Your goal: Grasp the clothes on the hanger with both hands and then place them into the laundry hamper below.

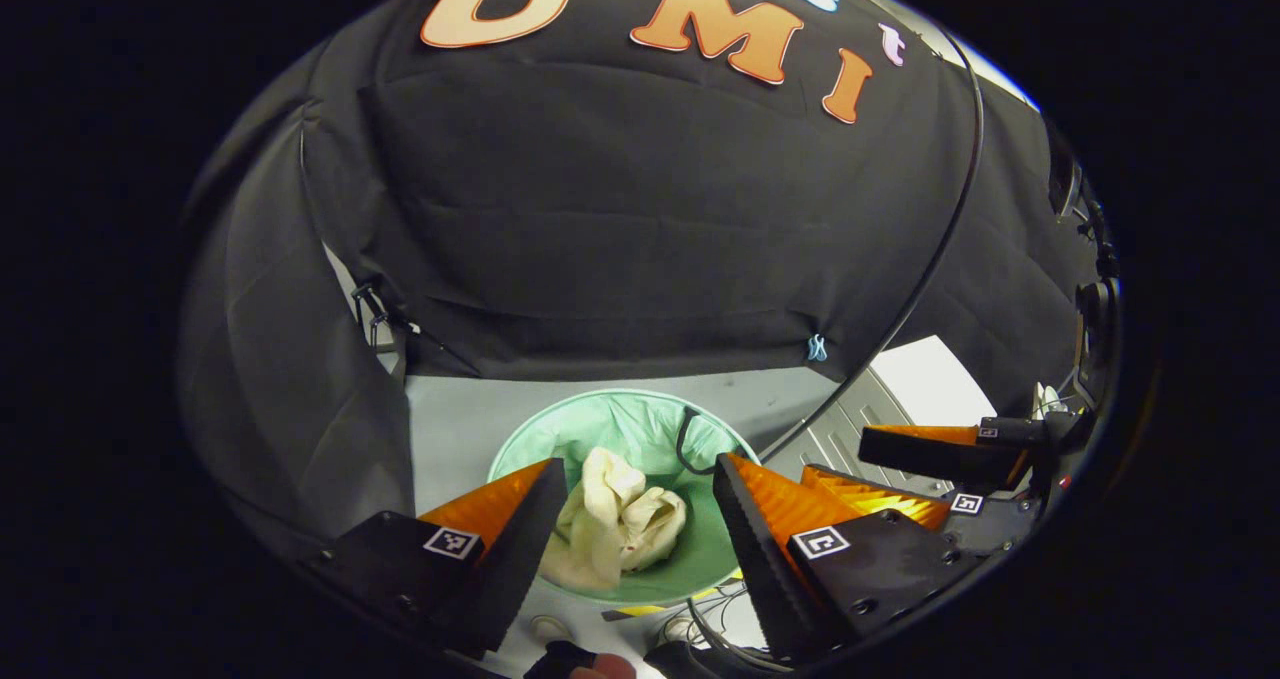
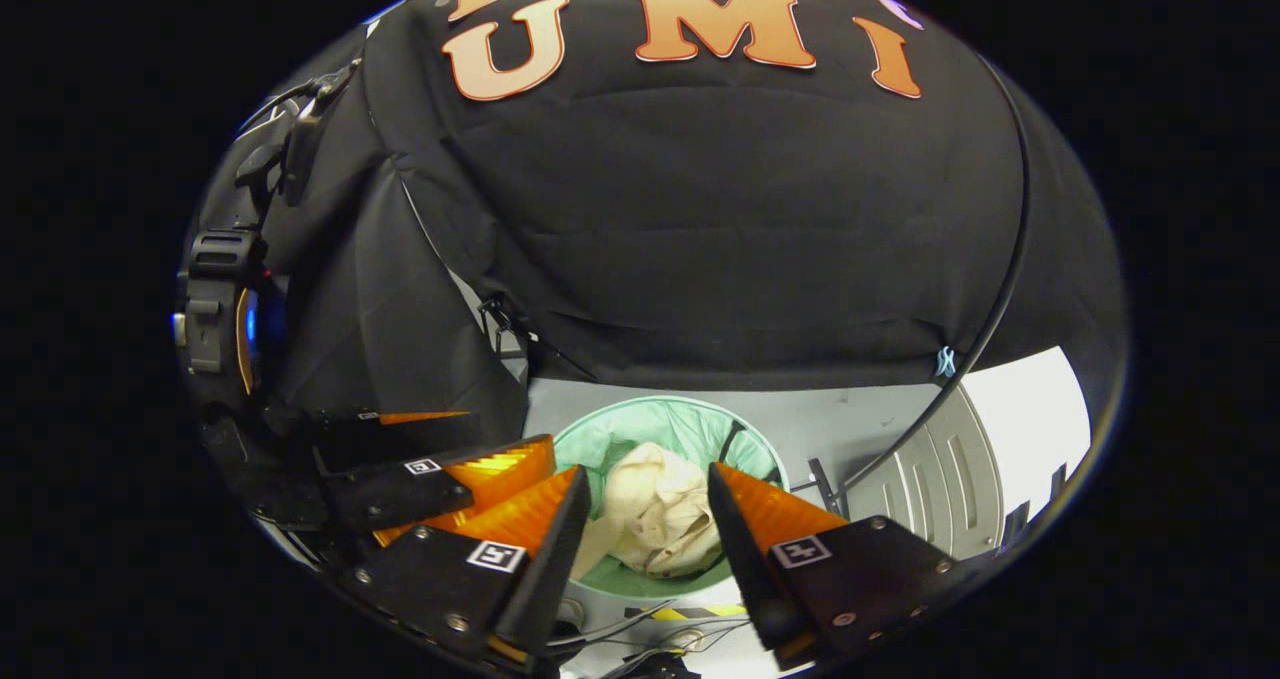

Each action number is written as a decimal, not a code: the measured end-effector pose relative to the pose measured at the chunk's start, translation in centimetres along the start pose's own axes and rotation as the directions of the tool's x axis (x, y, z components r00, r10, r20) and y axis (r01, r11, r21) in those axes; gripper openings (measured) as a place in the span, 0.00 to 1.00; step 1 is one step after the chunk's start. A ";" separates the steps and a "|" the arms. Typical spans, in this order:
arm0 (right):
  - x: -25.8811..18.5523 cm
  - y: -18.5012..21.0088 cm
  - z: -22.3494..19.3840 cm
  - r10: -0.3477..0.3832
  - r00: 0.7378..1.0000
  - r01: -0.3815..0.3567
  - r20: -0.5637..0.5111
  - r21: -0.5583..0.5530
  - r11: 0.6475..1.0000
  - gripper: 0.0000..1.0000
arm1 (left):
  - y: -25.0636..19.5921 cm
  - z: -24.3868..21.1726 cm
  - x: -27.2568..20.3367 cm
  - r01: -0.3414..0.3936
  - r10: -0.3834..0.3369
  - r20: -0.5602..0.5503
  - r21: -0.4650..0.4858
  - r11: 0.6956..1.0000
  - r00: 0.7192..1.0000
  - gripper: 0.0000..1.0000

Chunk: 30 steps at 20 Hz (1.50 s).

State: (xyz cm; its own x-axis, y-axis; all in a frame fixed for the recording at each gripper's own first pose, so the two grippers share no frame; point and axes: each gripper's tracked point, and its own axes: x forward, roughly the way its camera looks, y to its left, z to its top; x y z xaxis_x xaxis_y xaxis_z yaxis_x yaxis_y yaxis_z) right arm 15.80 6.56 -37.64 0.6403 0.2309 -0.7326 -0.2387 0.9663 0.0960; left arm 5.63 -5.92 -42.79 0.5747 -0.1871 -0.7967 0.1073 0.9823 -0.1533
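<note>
Cream clothes — crumpled in hamper

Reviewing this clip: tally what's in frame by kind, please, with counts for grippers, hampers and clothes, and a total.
Grippers: 2, left and right, both open above the hamper
Hampers: 1, green, on the floor
Clothes: 1, cream bundle inside the hamper
Total: 4

Black cable over wall cloth, blue clip at hem.
</note>
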 end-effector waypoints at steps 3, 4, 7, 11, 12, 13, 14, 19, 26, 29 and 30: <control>-0.3 0.0 -1.4 0.010 1.000 -0.009 -0.018 0.051 0.999 0.91 | 0.3 -0.3 -0.4 0.001 -0.001 -0.002 -0.008 1.000 1.000 0.98; -0.5 -0.1 -1.8 0.005 1.000 -0.004 -0.021 0.058 0.998 0.91 | 0.4 -0.2 -0.6 -0.002 0.002 0.001 -0.006 1.000 1.000 0.98; -1.0 0.1 -2.0 -0.004 1.000 0.005 -0.021 0.065 0.998 0.94 | 0.4 0.1 -1.7 -0.003 0.003 0.012 -0.007 1.000 1.000 0.98; -4.2 0.4 -1.7 -0.027 0.999 0.025 0.031 0.066 0.997 0.94 | 0.1 1.7 -5.6 -0.002 0.004 0.086 -0.014 1.000 0.996 0.98; -5.4 0.3 -1.3 -0.037 0.998 0.034 0.053 0.059 0.998 0.94 | -0.1 2.4 -7.0 0.000 0.002 0.112 -0.016 1.000 0.994 0.98; -6.8 0.2 -0.7 -0.048 0.996 0.044 0.077 0.055 0.998 0.94 | 0.0 2.9 -8.5 0.000 0.003 0.137 -0.023 1.000 0.991 0.98; -8.2 0.2 0.0 -0.057 0.993 0.051 0.102 0.056 0.997 0.94 | 0.0 3.7 -9.9 0.003 0.003 0.164 -0.035 0.999 0.986 0.98; -16.2 -0.3 3.1 -0.104 0.964 0.093 0.243 0.057 0.994 0.94 | 0.8 6.4 -16.5 -0.028 0.046 0.298 -0.063 0.998 0.953 0.98; -25.8 0.1 7.8 -0.115 0.893 0.084 0.434 0.091 0.992 0.94 | -1.4 11.2 -25.5 0.009 0.009 0.485 -0.035 0.999 0.874 0.97; -30.1 0.0 9.9 -0.127 0.843 0.087 0.523 0.100 0.991 0.94 | -3.0 13.2 -28.7 0.037 -0.023 0.567 -0.014 0.999 0.824 0.97; -31.6 -0.1 10.7 -0.132 0.824 0.095 0.551 0.096 0.991 0.94 | -3.3 14.0 -29.9 0.037 -0.027 0.595 -0.005 0.999 0.803 0.99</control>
State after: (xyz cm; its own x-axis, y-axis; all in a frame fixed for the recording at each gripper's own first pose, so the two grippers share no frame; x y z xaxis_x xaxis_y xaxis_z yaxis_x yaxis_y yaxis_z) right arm 3.41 0.35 -7.28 0.9616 0.1248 -0.2444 -0.1055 0.9903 0.0908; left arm -0.54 -3.49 -10.27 0.9414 -0.1754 -0.2880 0.1247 0.9746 -0.1859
